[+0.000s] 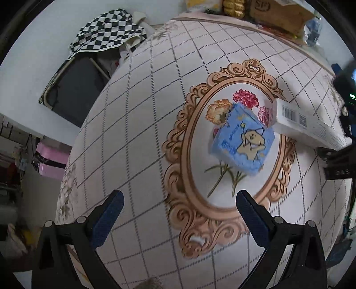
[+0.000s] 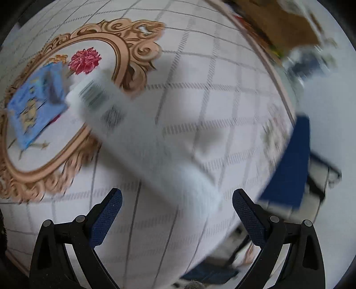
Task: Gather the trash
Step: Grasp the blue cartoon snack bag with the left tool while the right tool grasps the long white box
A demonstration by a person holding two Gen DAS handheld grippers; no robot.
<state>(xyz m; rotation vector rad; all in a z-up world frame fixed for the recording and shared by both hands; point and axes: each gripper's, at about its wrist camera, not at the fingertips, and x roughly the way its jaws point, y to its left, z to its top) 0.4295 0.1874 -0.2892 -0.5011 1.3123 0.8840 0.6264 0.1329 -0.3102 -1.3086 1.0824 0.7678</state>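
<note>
Nearest your left wrist camera, your left gripper (image 1: 179,219) stood spread wide with nothing between its two blue-padded fingers (image 1: 109,219), hovering above the pale checked tablecloth with its printed oval gold frame and flowers (image 1: 138,124). Bare cloth lay open all the way from the fingertips to the trash. You had two pieces there: one blue plastic tissue pack with a cartoon star figure (image 1: 241,142) lying inside the printed oval, and one long white cardboard box with barcodes (image 1: 309,124), its near end just overlapping the pack's right corner. The left table edge curved down toward one pink case (image 1: 52,161) on the floor; one black-and-white checkered cloth (image 1: 109,31) hung over a chair beyond the far edge. One brown cardboard carton (image 1: 281,14) sat at the table's far rim.

In your right wrist view, your right gripper (image 2: 176,213) was also wide apart and empty, its fingers (image 2: 106,216) above the cloth (image 2: 222,115). The picture was smeared by motion. The white box (image 2: 142,137) ran diagonally from near the fingertips up toward the blue pack (image 2: 35,102), whose right edge it met. To the right the table edge dropped off close by, with one dark blue seat (image 2: 287,164) just beyond it.
</note>
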